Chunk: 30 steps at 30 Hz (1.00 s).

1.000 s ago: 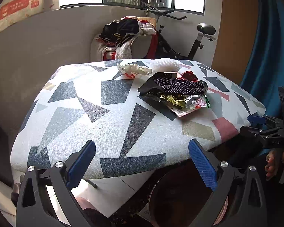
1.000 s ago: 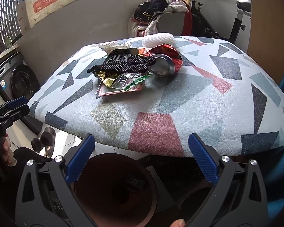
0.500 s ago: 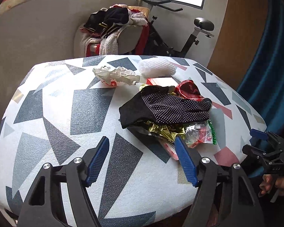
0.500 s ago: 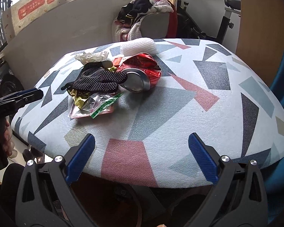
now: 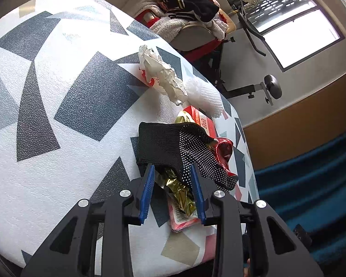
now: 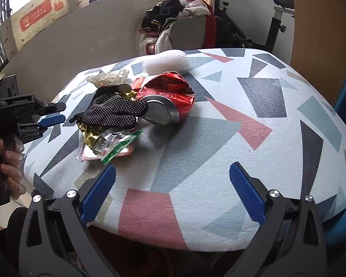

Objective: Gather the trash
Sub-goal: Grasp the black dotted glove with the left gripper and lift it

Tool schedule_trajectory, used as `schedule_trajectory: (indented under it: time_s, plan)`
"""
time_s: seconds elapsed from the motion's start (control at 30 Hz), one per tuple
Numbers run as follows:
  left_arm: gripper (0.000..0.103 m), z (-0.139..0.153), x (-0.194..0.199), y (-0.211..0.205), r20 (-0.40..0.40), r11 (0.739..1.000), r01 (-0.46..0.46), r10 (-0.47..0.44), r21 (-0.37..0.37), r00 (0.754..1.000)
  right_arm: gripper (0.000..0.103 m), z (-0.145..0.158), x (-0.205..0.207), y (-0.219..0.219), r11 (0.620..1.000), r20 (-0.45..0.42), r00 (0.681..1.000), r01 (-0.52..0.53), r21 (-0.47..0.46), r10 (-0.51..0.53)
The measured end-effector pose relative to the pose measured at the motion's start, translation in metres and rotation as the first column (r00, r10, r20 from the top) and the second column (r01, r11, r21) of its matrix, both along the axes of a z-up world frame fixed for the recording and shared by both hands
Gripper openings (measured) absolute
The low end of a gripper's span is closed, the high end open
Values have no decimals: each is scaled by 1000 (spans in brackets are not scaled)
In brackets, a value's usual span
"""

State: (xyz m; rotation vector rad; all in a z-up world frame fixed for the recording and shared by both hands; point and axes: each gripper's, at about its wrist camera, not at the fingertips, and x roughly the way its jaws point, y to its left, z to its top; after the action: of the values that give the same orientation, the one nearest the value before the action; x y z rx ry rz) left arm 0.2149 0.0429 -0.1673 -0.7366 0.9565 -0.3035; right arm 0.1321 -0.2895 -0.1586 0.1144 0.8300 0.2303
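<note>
Blue-padded left gripper [image 5: 171, 192] narrowed, not pinching, straddling gold foil wrapper [image 5: 181, 192] under black dotted glove [image 5: 180, 150], right gripper [image 6: 173, 191] spread wide over patterned table [image 6: 242, 106], crumpled white paper [image 5: 159, 73] beyond.

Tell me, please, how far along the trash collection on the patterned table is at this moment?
Nothing looks collected yet. The left hand-held gripper is partly closed around the edge of the black dotted glove and gold wrapper, not clamped. The right hand-held gripper is open and holds nothing. Left on the table: crumpled paper, red can, white foam, green-edged packet.
</note>
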Motion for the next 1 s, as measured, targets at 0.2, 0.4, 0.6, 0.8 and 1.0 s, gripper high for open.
schedule_trajectory:
  time_s: [0.2, 0.4, 0.6, 0.8, 1.0]
  plan:
    - [31, -16, 8, 4, -60, 984, -93, 84, -155, 995, 97, -2, 0, 2, 1000, -7, 1000, -7, 1, 7]
    - [31, -16, 17, 2, -74, 977, -123, 111, -176, 991, 97, -4, 1, -1, 1000, -15, 1000, -5, 4, 5]
    - [31, -24, 19, -4, -113, 967, -136, 113, -214, 987, 97, -4, 2, -2, 1000, -15, 1000, -3, 7, 3]
    - [31, -24, 23, -9, -117, 966, -150, 127, -208, 985, 97, -4, 3, -4, 1000, -18, 1000, -1, 7, 1]
    - [27, -25, 38, -12, -94, 976, -175, 164, -127, 982, 97, -4, 4, -7, 1000, -20, 1000, 0, 5, 0]
